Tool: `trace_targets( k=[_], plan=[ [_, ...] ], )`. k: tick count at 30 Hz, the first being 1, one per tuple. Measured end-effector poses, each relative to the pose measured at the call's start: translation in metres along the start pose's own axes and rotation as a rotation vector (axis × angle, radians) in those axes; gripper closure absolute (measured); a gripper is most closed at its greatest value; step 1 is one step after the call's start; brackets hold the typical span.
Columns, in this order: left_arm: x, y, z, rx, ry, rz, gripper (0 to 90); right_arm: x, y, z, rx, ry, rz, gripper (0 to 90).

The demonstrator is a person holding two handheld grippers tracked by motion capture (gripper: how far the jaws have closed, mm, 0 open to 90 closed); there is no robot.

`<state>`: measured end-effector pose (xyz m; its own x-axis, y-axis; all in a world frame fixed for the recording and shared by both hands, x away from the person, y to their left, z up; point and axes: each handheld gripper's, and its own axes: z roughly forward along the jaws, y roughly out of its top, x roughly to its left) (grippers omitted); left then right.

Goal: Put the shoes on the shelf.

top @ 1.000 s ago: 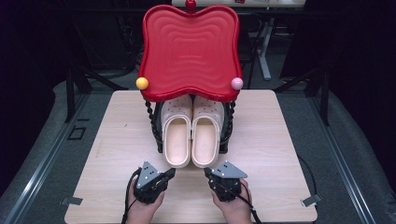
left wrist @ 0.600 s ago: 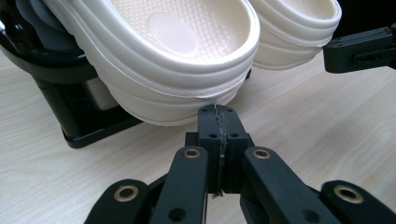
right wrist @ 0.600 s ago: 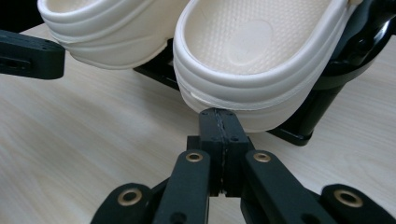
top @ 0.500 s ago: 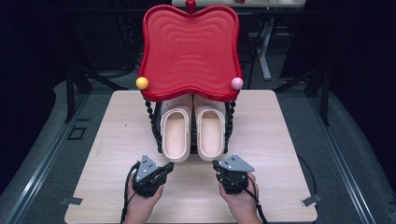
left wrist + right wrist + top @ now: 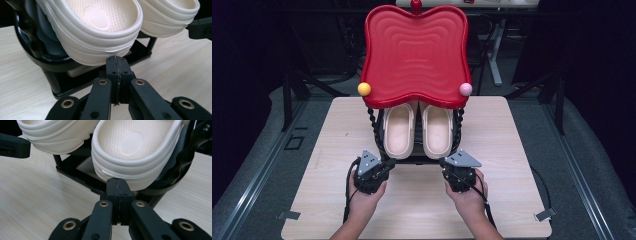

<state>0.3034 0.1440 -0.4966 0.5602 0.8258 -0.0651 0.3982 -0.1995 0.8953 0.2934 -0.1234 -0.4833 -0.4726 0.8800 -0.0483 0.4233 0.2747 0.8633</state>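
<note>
Left gripper (image 5: 384, 167) and right gripper (image 5: 447, 165): both are advancing up the desk (image 5: 522, 150) compared with a second ago, now lying just short of the black rack (image 5: 419, 160); jaws on each are pressed fully together, holding nothing.

Left clog (image 5: 399, 131) and right clog (image 5: 437, 131): cream, sitting side by side on the rack's lower tier, heels facing the person; position is staying as before. In the left gripper view the closed tips are resting just under the left clog's heel (image 5: 100, 47); in the right gripper view likewise under the right clog (image 5: 130, 167); contact cannot be told.

Red tray (image 5: 414, 55): topping the rack, overhanging the clogs' toes. Yellow ball (image 5: 364, 88) and pink ball (image 5: 466, 89) are sitting at its front corners.
</note>
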Motion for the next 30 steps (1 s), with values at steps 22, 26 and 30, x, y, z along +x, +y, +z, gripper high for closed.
trace_targets(
  k=[22, 26, 30],
  plan=[
    [0.003, 0.022, 0.036, 0.019, 0.010, -0.011, 90.0, -0.005, 0.021, 0.033, 0.007, -0.012, 0.022, 90.0],
    [0.004, 0.021, 0.040, 0.033, 0.019, -0.016, 90.0, -0.004, 0.021, 0.038, 0.012, -0.007, 0.032, 90.0],
    [0.005, 0.020, 0.045, 0.041, 0.026, -0.034, 90.0, -0.004, 0.022, 0.042, 0.019, -0.001, 0.039, 90.0]
  ],
)
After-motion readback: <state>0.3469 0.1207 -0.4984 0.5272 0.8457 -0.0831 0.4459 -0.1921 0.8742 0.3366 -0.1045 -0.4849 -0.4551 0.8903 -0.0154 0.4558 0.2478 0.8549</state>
